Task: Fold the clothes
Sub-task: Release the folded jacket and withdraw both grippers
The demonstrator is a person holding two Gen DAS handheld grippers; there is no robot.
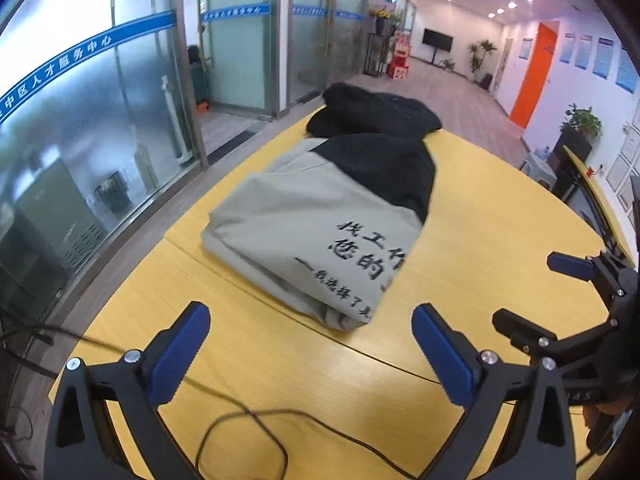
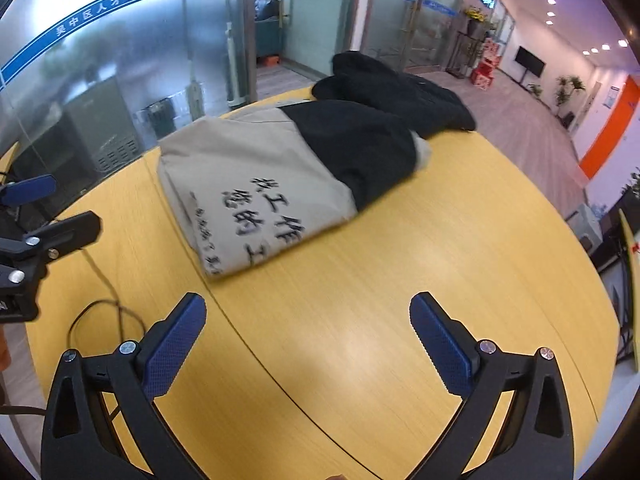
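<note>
A folded grey garment with a black upper part and black printed characters lies on the yellow table. A second, black garment lies bunched behind it, touching its far end. My left gripper is open, just short of the grey garment's near corner, holding nothing. My right gripper is open over bare table, to the right of that garment, also holding nothing. Each gripper shows at the edge of the other's view: the right gripper and the left gripper.
A thin black cable loops over the table near its front edge. Glass partitions stand close behind the table's left side. A corridor with plants and an orange door panel extends beyond the table.
</note>
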